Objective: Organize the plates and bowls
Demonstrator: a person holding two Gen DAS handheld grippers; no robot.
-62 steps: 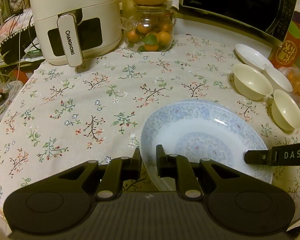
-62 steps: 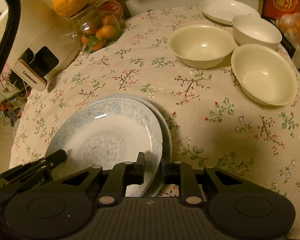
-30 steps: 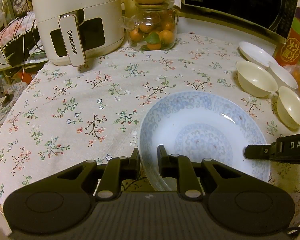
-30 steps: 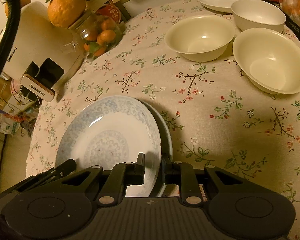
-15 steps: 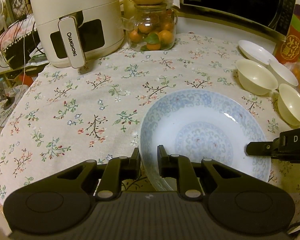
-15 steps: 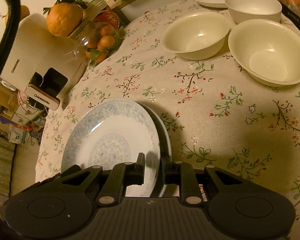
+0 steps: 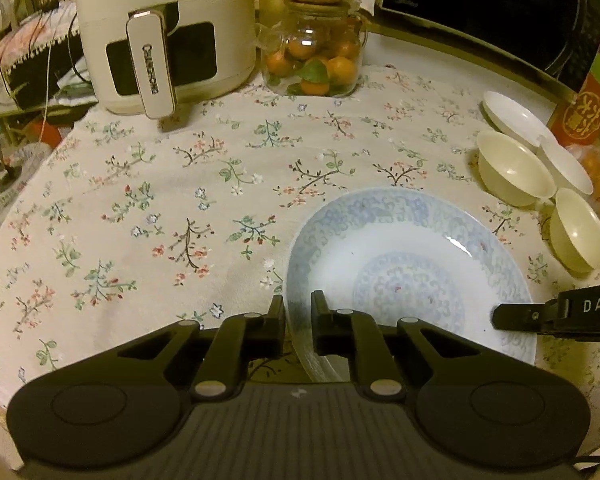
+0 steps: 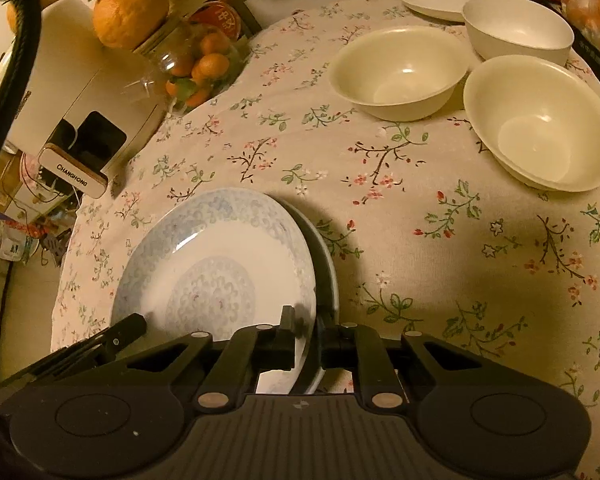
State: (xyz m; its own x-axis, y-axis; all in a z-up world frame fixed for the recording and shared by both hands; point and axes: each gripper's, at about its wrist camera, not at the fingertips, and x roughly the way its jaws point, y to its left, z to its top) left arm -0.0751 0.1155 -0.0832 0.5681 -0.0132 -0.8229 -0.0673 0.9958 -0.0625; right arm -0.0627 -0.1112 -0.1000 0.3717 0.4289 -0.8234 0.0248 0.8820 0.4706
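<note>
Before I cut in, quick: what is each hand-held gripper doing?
Left hand-held gripper: shut on the plate's rim.
Right hand-held gripper: shut on the plate's opposite rim.

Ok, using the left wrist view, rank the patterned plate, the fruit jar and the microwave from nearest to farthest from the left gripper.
1. Patterned plate: rim between the left gripper's jaws.
2. Fruit jar: far edge of the table, centre.
3. Microwave: behind the table, upper right.
</note>
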